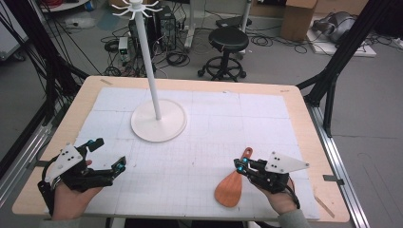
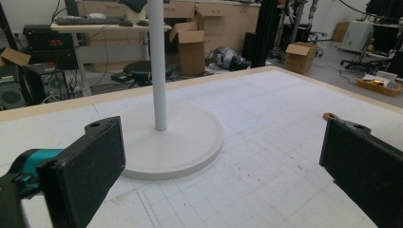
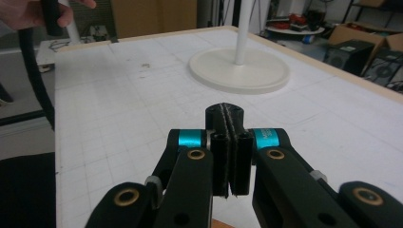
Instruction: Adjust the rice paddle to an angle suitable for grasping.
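A wooden spatula (image 1: 229,189) lies on the white gridded mat near the front right, its handle pointing away from me. Its handle tip (image 2: 330,116) also peeks out in the left gripper view. My right gripper (image 1: 240,165) sits right over the handle, pointing left. In the right gripper view its jaws (image 3: 228,142) are pressed flat together with nothing visible between them, and a sliver of wood shows beneath. My left gripper (image 1: 109,154) rests at the front left with its jaws spread wide and nothing between them (image 2: 223,166).
A white stand with a round base (image 1: 158,124) and a tall pole (image 1: 147,57) topped with hooks stands at the middle back of the mat. The wooden table edge (image 1: 323,156) frames the mat. A stool and boxes sit on the floor beyond.
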